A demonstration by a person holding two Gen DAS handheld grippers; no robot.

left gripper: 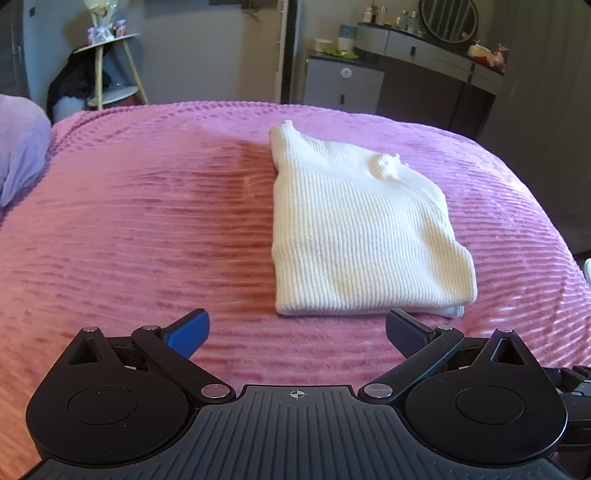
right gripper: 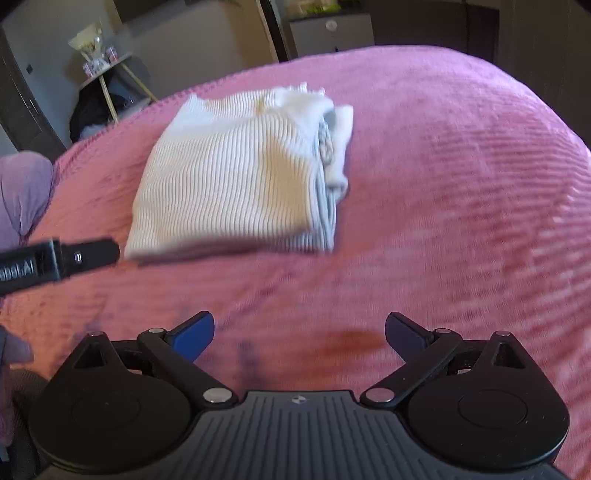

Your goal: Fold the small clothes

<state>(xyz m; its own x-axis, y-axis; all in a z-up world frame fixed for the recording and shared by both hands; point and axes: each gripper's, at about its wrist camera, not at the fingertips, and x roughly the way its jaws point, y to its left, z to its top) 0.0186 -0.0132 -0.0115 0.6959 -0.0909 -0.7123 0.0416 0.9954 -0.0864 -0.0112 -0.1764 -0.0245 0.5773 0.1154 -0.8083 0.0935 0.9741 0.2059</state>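
A white ribbed knit garment (left gripper: 354,236) lies folded into a compact rectangle on the pink bedspread (left gripper: 147,229). My left gripper (left gripper: 297,332) is open and empty, just short of the garment's near edge. In the right wrist view the same garment (right gripper: 229,181) lies ahead and to the left, its stacked layers showing at its right side. My right gripper (right gripper: 299,332) is open and empty, hovering over the bare bedspread (right gripper: 443,206) well short of the garment. The left gripper's black finger (right gripper: 88,253) pokes in from the left, near the garment's near left corner.
A lilac pillow (left gripper: 18,155) lies at the bed's left edge. Beyond the bed stand a small two-tier side table (left gripper: 110,70), a grey cabinet (left gripper: 343,85) and a dressing table with a round mirror (left gripper: 447,18). The bedspread stretches wide on both sides of the garment.
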